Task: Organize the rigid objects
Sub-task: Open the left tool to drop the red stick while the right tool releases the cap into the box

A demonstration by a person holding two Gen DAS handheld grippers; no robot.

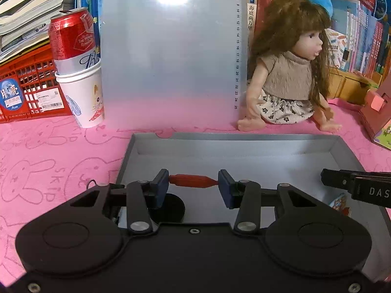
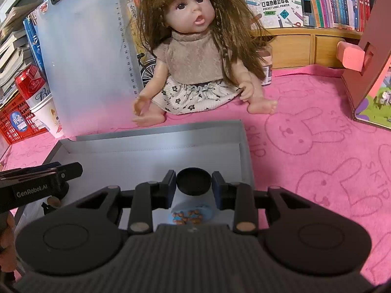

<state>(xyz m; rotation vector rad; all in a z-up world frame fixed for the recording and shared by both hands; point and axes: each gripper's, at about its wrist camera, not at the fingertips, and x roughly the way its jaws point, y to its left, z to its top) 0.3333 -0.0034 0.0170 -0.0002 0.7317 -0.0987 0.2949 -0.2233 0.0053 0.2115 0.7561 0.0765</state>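
Pink terry cloth printed with outlined rabbits covers the table. At far left stands a red plastic lattice crate under a stack of paper-edged books, and just right of it a red and silver metal drink can sits upright inside a white paper cup. Next comes a tall, smooth, frosted translucent plastic clipboard standing upright with a ruler scale down its right edge. Right of that, a vinyl doll with long brown hair, a ribbed beige top and a flowered skirt sits on the cloth. At far right is a pink cardboard box with a rectangular pink block jutting from its side.

In front of the clipboard and doll lies a shallow, rectangular grey cardboard box, open at the top.

Over the box's left half, the left gripper, matte black with blue pads, has its jaws closed on a small red plastic spindle-shaped piece, held crosswise by its two ends above the box floor. A flat black round disc lies on the floor below it.

Over the right half, the right gripper has its jaws narrowed around a shallow black round cap. The pads stand just beside its rim, and whether they press on it cannot be told. Below it on the box floor lies a pale blue round piece with small brown shapes.
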